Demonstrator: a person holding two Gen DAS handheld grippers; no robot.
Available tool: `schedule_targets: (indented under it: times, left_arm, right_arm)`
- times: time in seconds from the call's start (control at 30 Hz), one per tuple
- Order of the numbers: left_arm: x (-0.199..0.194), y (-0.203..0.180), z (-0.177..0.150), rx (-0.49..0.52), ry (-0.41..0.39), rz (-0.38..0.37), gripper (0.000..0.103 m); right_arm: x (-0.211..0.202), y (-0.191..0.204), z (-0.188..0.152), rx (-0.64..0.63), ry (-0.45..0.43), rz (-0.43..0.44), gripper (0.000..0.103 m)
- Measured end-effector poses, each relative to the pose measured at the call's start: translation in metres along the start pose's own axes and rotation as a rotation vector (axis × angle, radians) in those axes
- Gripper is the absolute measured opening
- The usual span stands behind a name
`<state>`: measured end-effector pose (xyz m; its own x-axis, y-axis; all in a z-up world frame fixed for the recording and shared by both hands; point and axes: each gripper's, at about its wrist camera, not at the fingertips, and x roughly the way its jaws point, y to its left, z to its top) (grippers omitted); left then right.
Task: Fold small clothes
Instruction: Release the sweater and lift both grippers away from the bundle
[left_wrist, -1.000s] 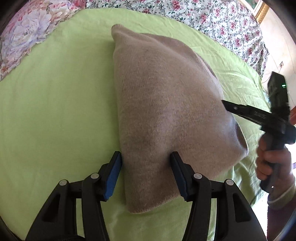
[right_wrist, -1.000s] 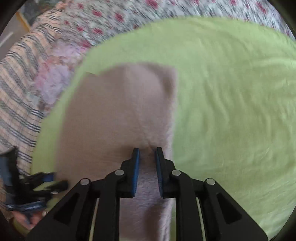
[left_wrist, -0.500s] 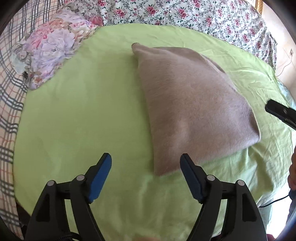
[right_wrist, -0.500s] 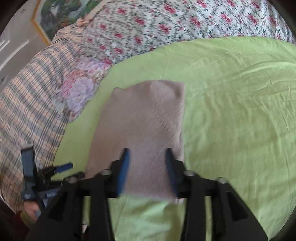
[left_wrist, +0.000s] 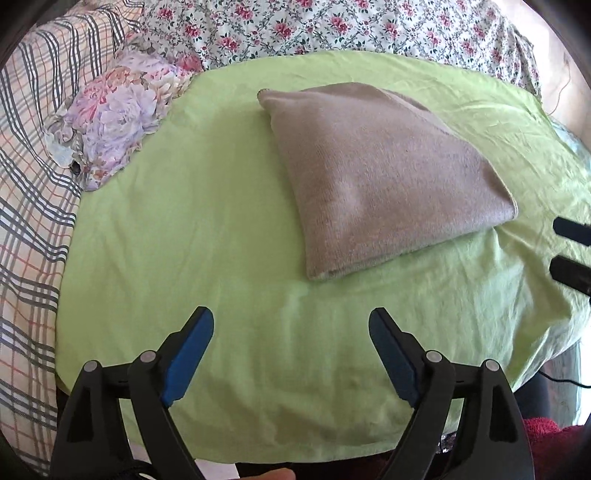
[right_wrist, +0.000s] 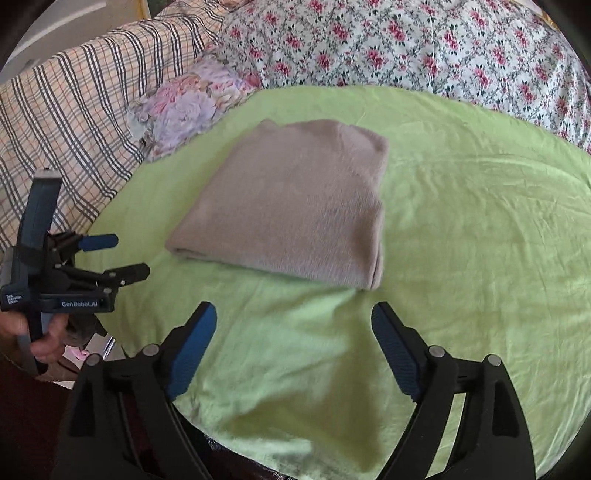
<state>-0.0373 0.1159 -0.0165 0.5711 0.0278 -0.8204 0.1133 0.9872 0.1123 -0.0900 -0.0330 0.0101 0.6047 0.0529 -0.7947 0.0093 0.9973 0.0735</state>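
On the green sheet (left_wrist: 184, 240) lies the folded garment (right_wrist: 295, 206), clear of both grippers, left (left_wrist: 291, 334) and right (right_wrist: 293, 328), whose empty jaws have just been opening wide, evidently to release it.

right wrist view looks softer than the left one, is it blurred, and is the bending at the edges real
Right wrist view: slight motion smear on the beige folded garment and the green sheet, though the open right claw stays crisp. Left wrist view: sharper, knit texture shows on the garment. Both views: fisheye curving and dark corners, so the sheet's round outline is lens distortion; bright, soft light, only faint shadows.
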Motion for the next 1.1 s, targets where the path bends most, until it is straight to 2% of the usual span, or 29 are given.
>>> schedule_targets:
  times: [0.27,0.37,0.73,1.1]
  left_arm:
    - [0.000,0.002,0.022,-0.026,-0.046,0.011,0.087]
    - [-0.001,-0.001,0.030,-0.013,-0.060,0.042,0.087]
    - [0.010,-0.009,0.052,0.036,-0.035,0.113,0.087]
    - [0.020,-0.003,0.076,0.025,-0.034,0.100,0.087]
  right_arm:
    - [0.012,-0.005,0.018,-0.003,-0.025,-0.012,0.086]
    - [0.015,-0.009,0.026,0.007,-0.037,-0.005,0.087]
    - [0.031,-0.017,0.048,-0.004,-0.017,0.000,0.087]
    - [0.039,-0.032,0.073,0.041,0.003,0.029,0.087]
